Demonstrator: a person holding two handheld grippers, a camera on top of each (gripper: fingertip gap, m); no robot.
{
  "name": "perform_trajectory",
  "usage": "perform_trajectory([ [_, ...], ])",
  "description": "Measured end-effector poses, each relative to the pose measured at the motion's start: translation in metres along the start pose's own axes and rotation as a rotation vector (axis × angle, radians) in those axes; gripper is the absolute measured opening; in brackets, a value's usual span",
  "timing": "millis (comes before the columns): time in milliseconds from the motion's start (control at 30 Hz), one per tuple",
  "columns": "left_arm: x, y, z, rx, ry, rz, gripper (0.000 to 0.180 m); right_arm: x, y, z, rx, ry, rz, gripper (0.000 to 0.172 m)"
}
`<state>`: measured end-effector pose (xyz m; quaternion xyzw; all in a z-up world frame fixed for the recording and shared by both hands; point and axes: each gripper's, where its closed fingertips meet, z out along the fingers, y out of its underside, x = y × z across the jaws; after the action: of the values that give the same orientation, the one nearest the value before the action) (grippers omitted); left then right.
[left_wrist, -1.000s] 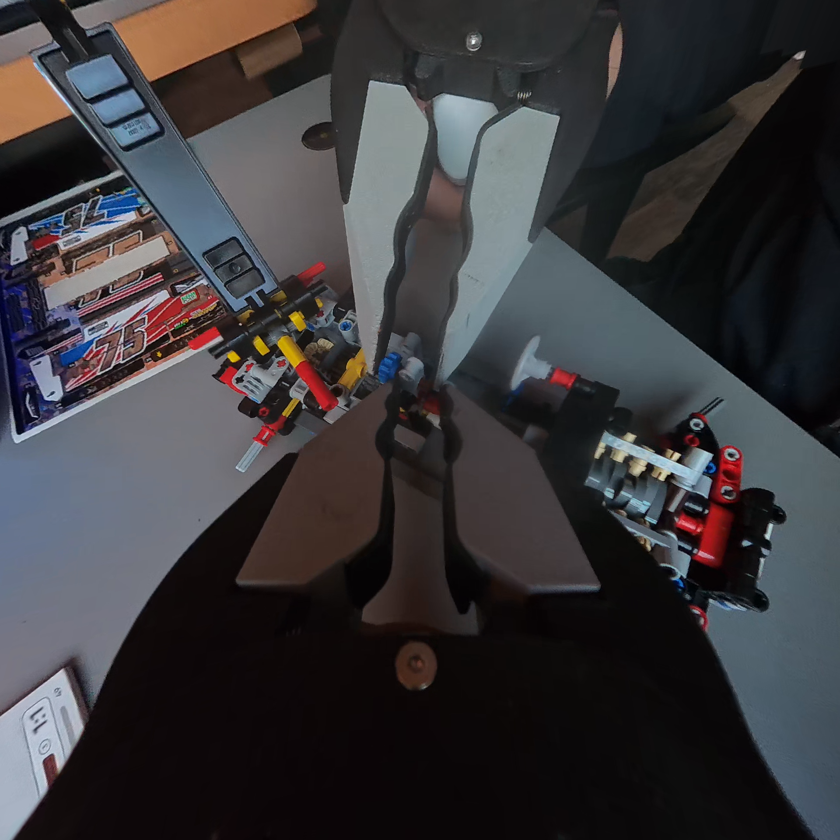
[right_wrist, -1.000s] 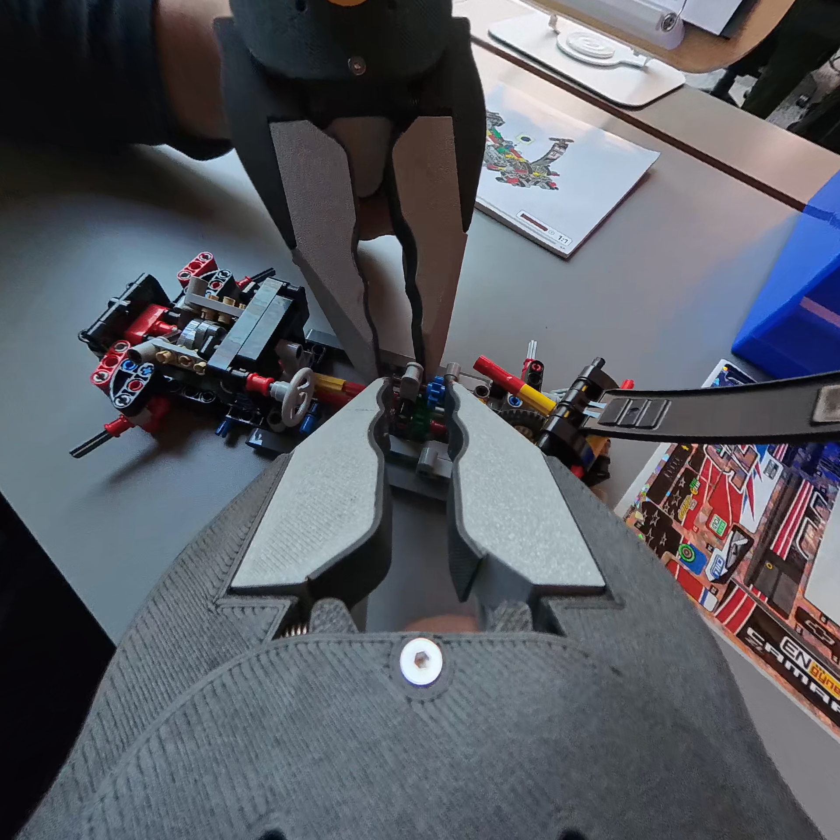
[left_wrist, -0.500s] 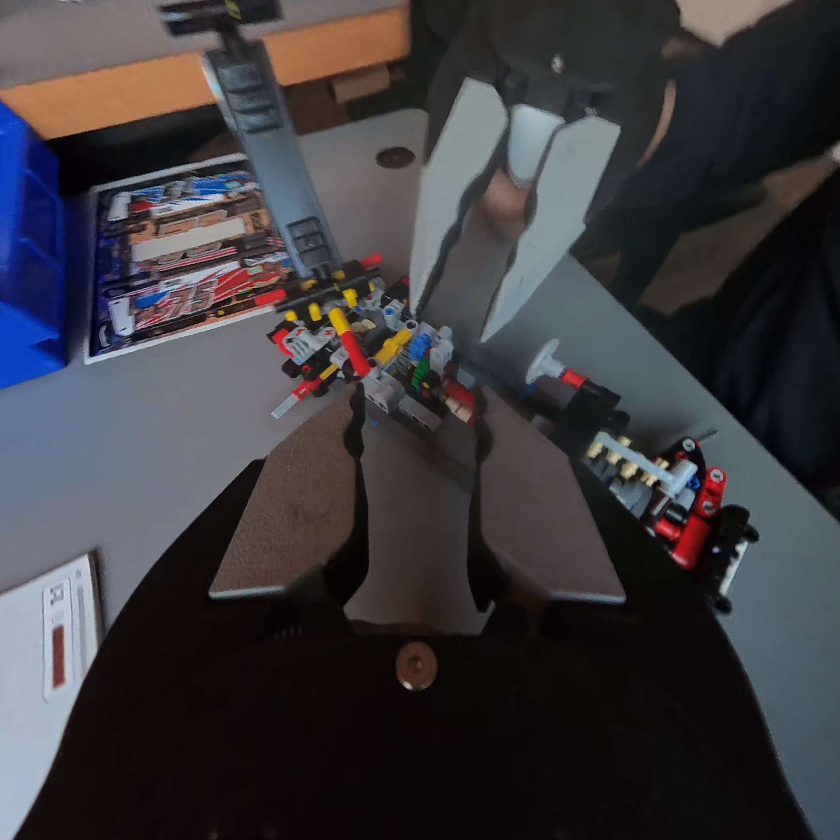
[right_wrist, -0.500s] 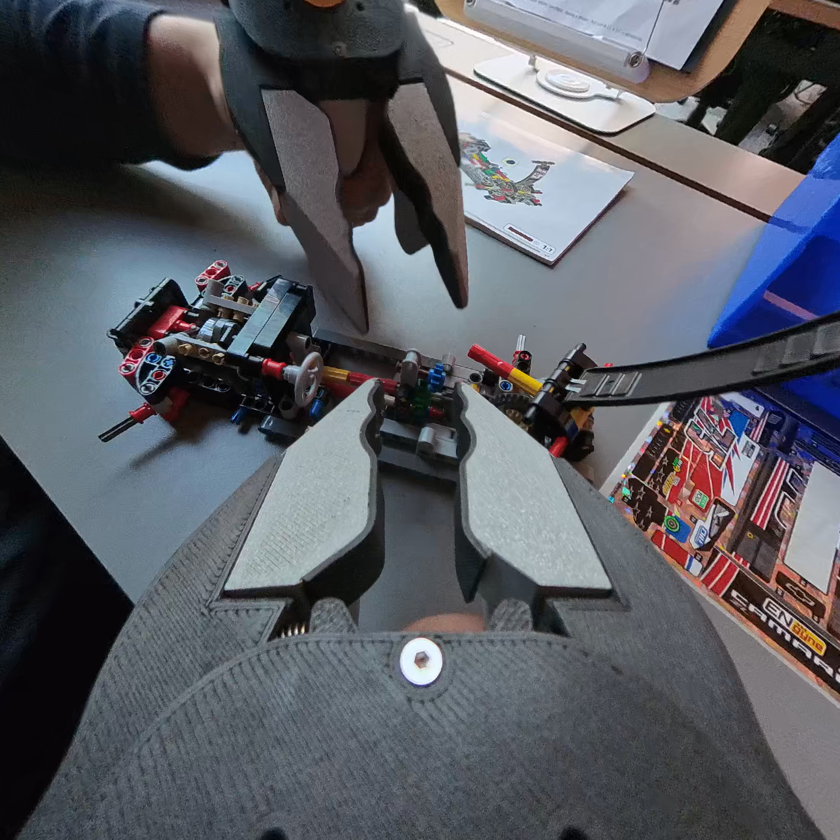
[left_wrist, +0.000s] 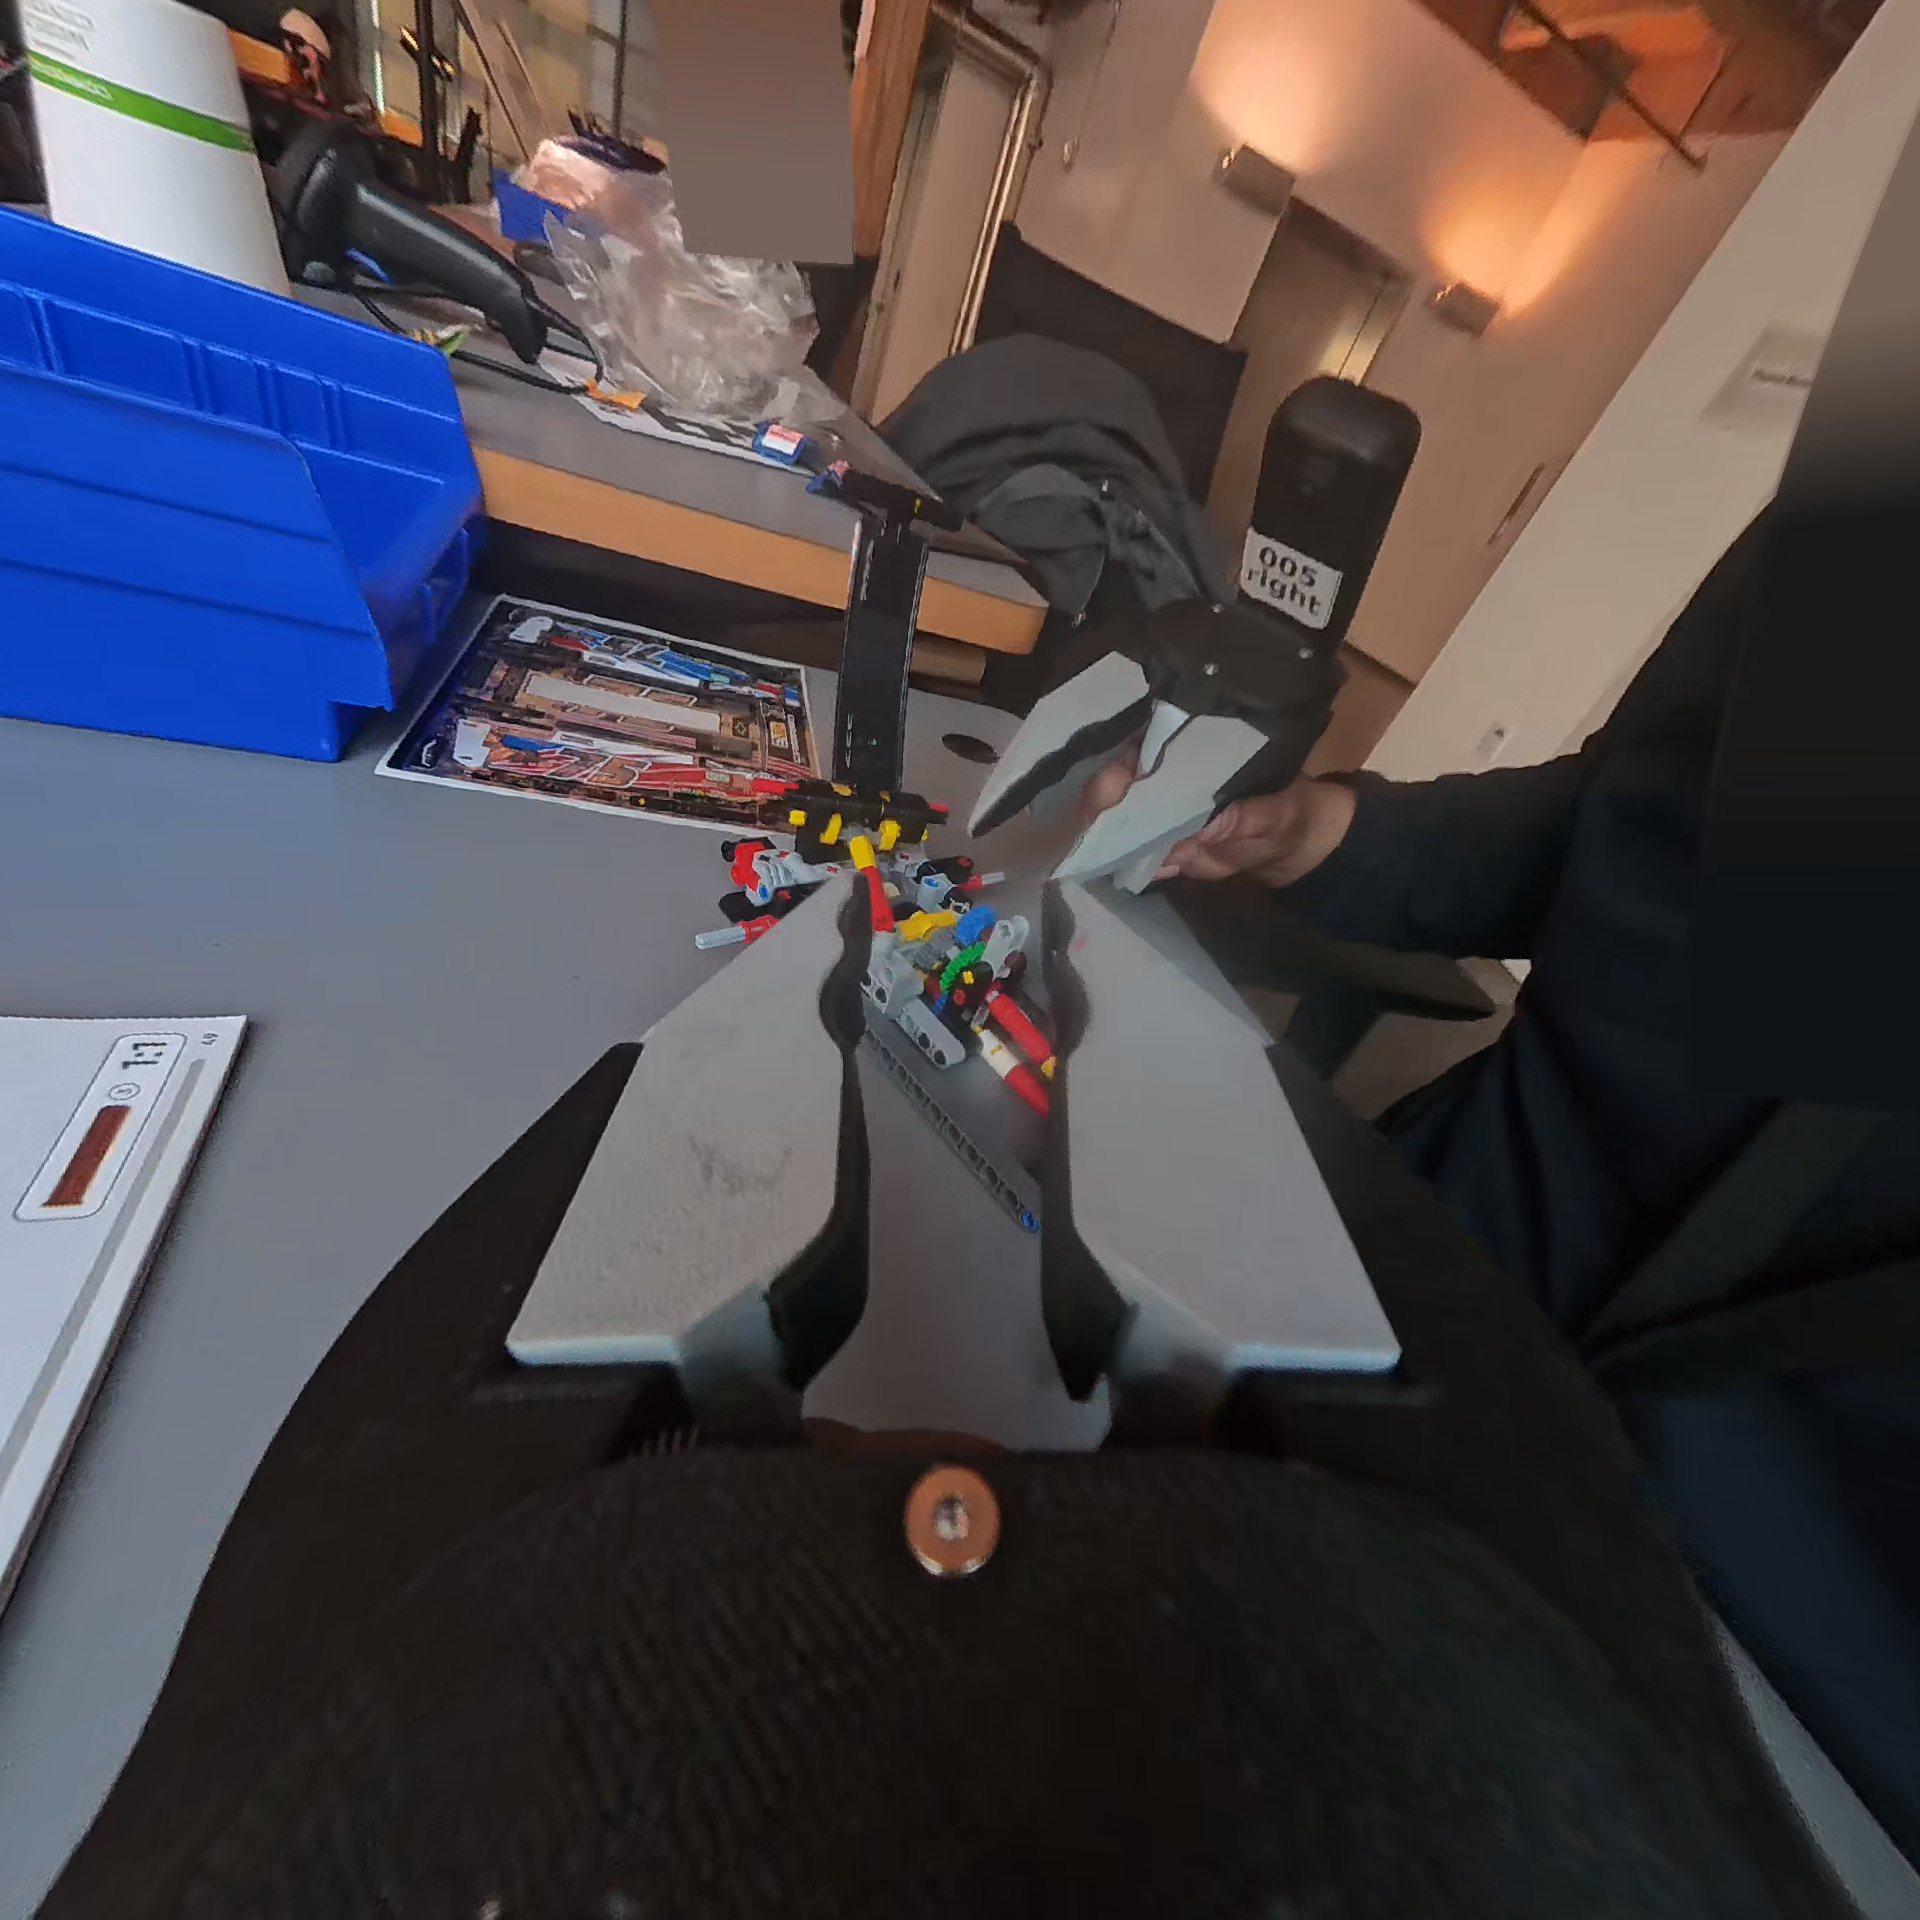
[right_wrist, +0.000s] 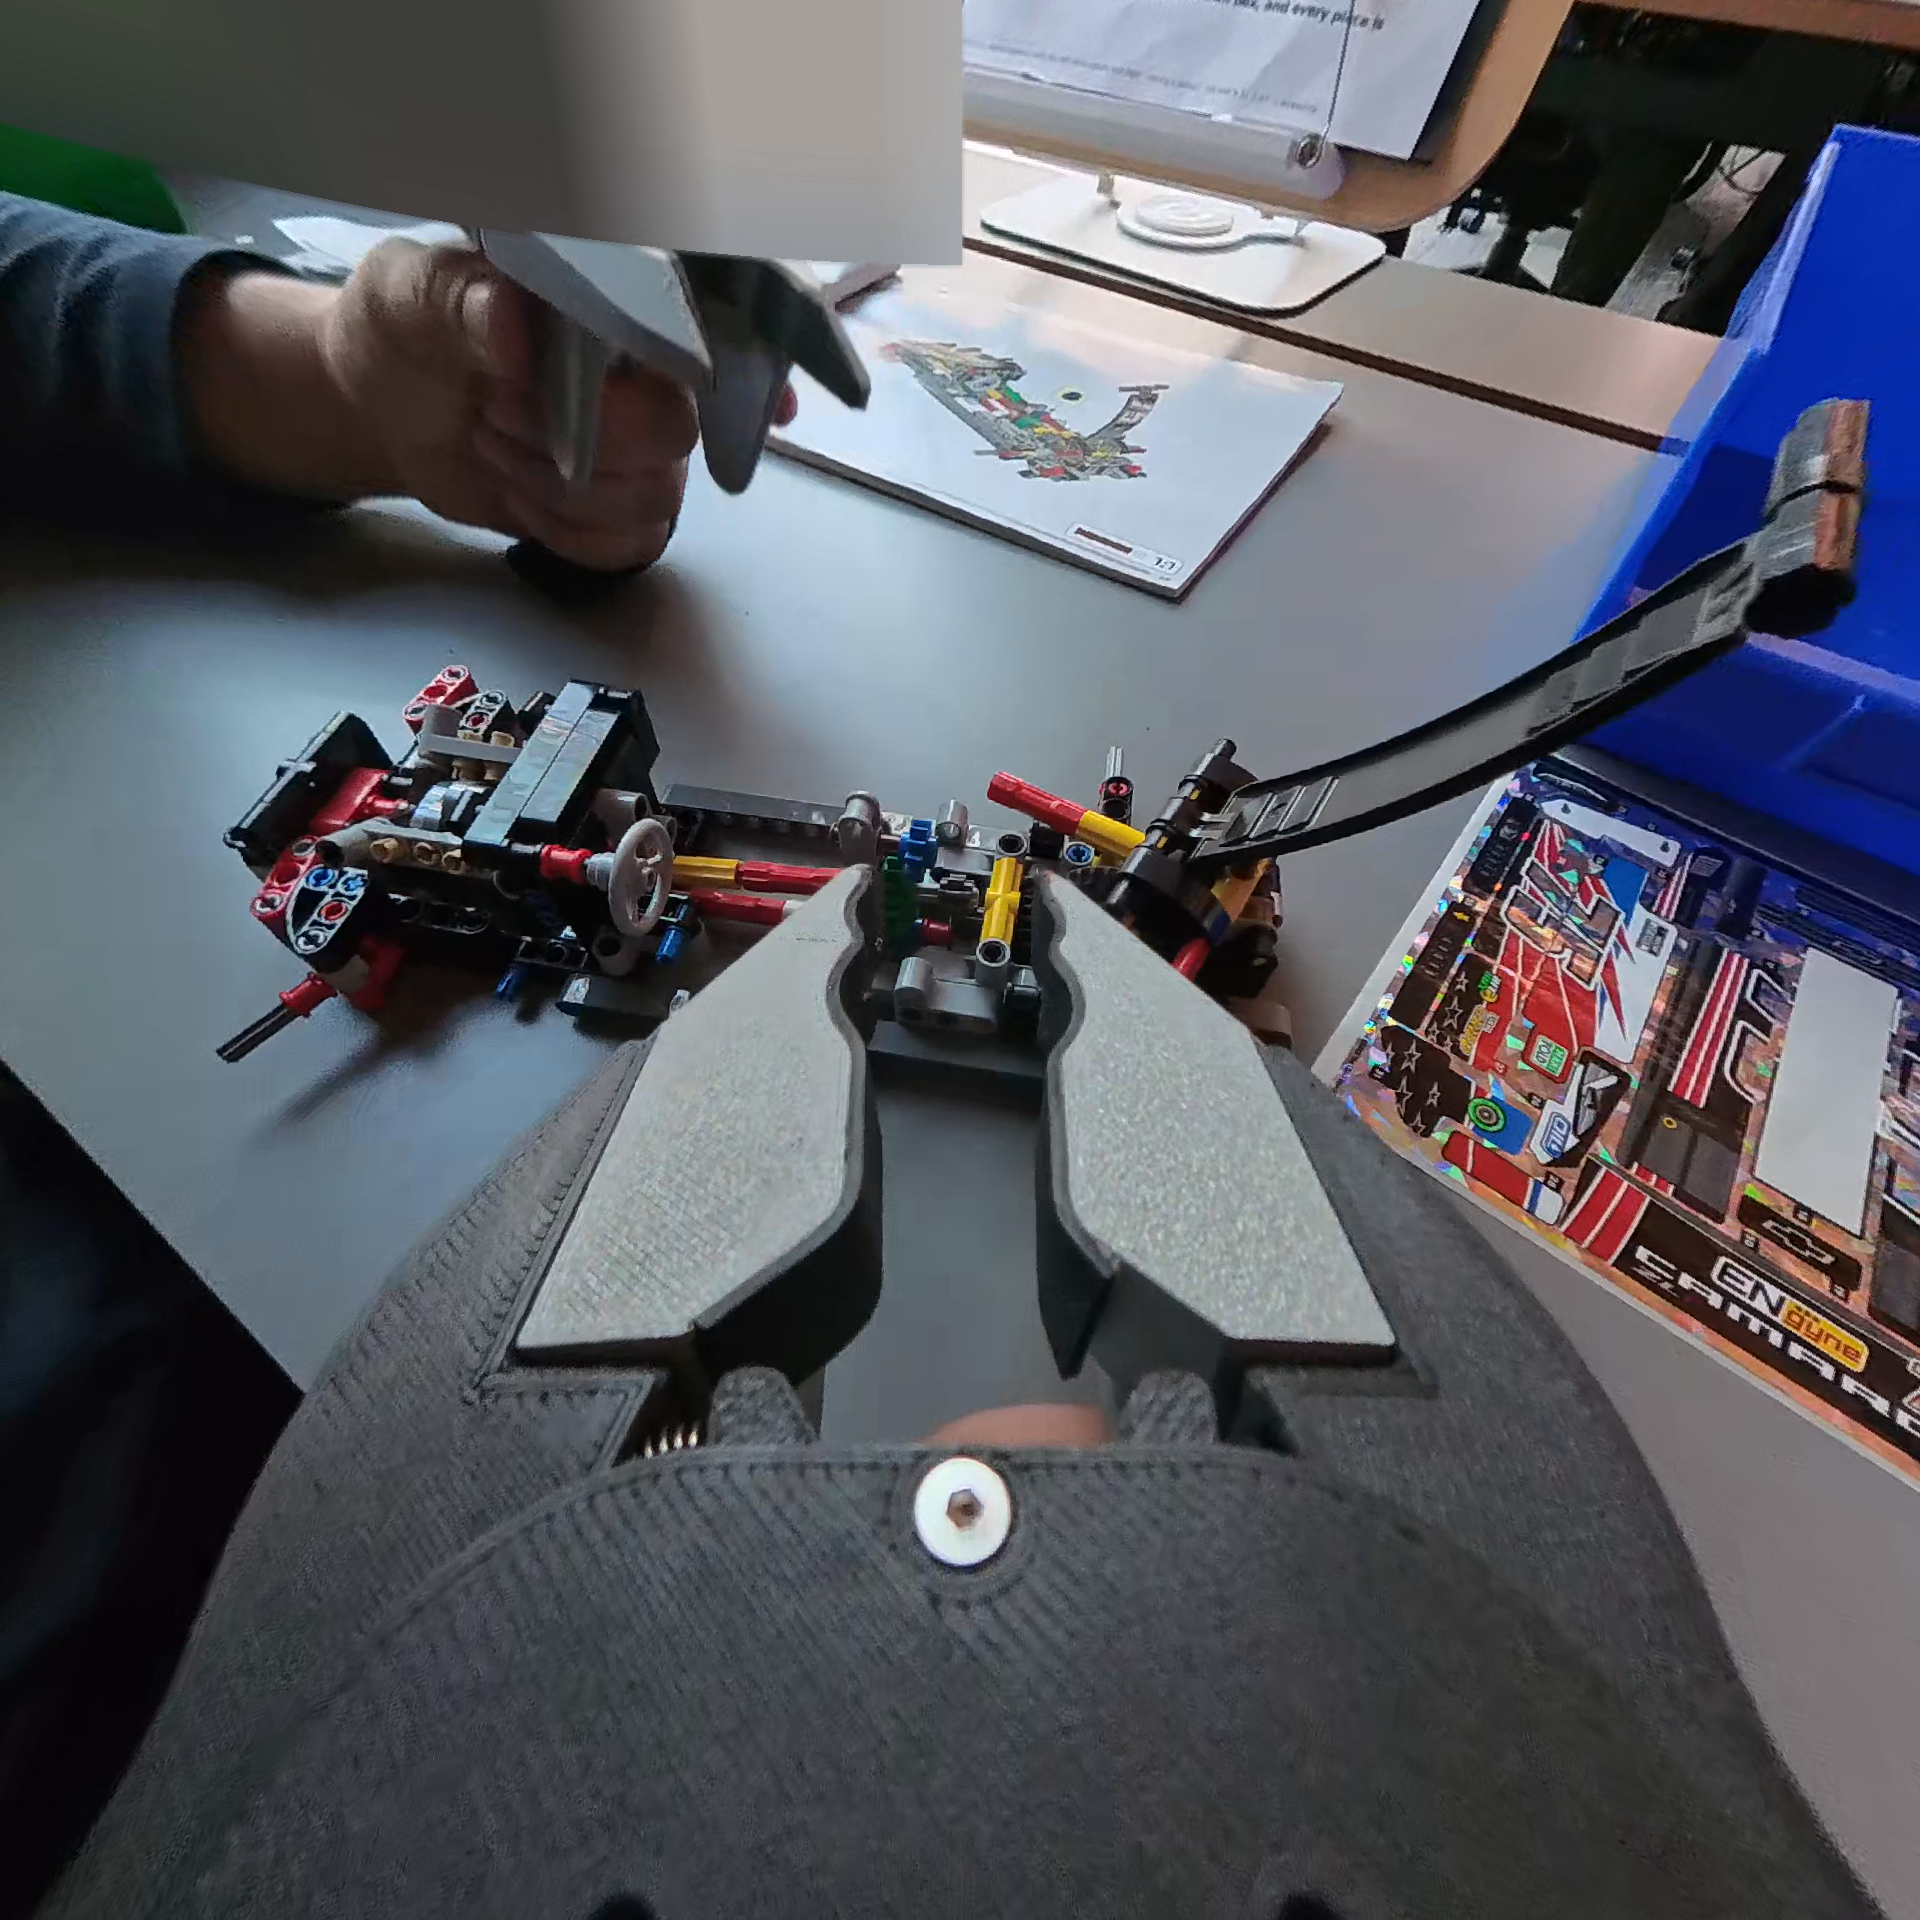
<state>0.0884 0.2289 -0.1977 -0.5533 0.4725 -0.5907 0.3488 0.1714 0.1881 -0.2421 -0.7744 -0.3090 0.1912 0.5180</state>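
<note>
The brick-built model chassis (right_wrist: 727, 862) is lying flat on the grey table (right_wrist: 935, 644), and both grippers are hanging just off it. The left gripper (left_wrist: 951, 904) is sitting raised on one side of the model with its fingers (left_wrist: 727, 1122) standing apart. The model's coloured mid-section is showing through the gap, but the opposite view is showing those tips up in the air with nothing between them.

The right gripper (right_wrist: 951, 883) is hovering on the other side of the model, pointing at the yellow and green parts of its middle. Its fingers (right_wrist: 1174, 1122) are also spread. From across the model the tips are showing free beside the far end, pressing on nothing.

A long black strip (right_wrist: 1507, 717) is rising at a slant from one end of the model, and a grey steering wheel (right_wrist: 639, 873) is standing towards the other end. A glossy sticker sheet (right_wrist: 1662, 1039) is lying just beside the strip end of the model, with a blue bin (right_wrist: 1818, 416) behind it. A white instruction booklet (right_wrist: 1091, 457) is lying beyond the model, near the left gripper.
</note>
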Motion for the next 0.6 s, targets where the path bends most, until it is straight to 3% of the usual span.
perform_trajectory([
  [200,0.005,-0.007,-0.009,0.065,-0.019,0.060,0.026,0.006,0.010,0.000,-0.059,-0.007,-0.042,0.025],
  [367,0.012,-0.003,-0.011,0.046,-0.035,0.119,0.018,0.005,0.017,-0.002,-0.104,-0.027,-0.092,0.023],
  [600,0.020,0.009,-0.010,-0.030,-0.067,0.189,0.021,-0.002,0.021,-0.005,-0.120,-0.016,-0.061,0.020],
])
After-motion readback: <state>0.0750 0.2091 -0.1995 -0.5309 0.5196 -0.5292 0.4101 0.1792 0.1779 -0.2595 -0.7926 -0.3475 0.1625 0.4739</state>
